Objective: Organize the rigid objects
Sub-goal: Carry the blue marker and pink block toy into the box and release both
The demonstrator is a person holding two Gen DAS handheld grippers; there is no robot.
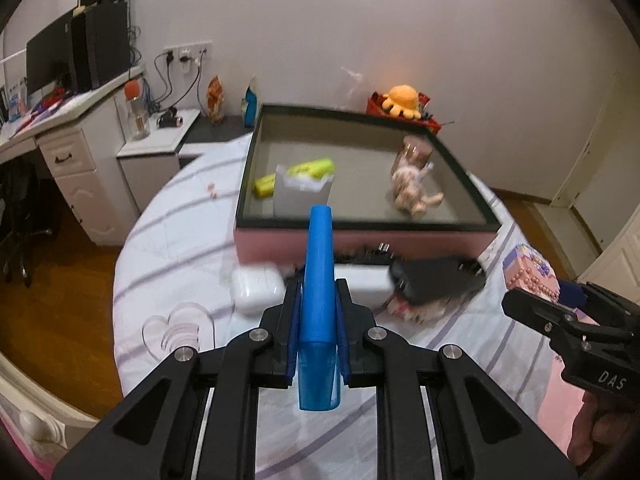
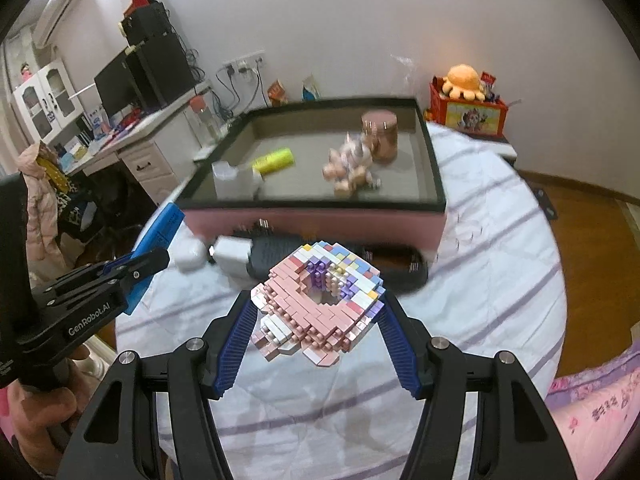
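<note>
My left gripper (image 1: 318,286) is shut on a long blue plastic case (image 1: 318,248), held above the bed and pointing toward the box. My right gripper (image 2: 318,300) is shut on a pink and white brick-built model (image 2: 316,304), also lifted off the bedspread. The pink box with a dark rim (image 1: 360,236) lies ahead and holds a yellow tube (image 1: 308,168), a white translucent container (image 1: 300,196), a small doll (image 1: 412,188) and a pink jar (image 1: 416,152). In the right wrist view the left gripper (image 2: 148,264) with the blue case (image 2: 160,232) shows at the left.
In front of the box lie a white earbud case (image 1: 258,286), a white charger (image 1: 364,280), a black flat object (image 1: 436,280) and a clear heart-shaped piece (image 1: 176,332). A desk (image 1: 60,120) stands at the left; a red box with an orange plush (image 2: 464,80) sits behind the bed.
</note>
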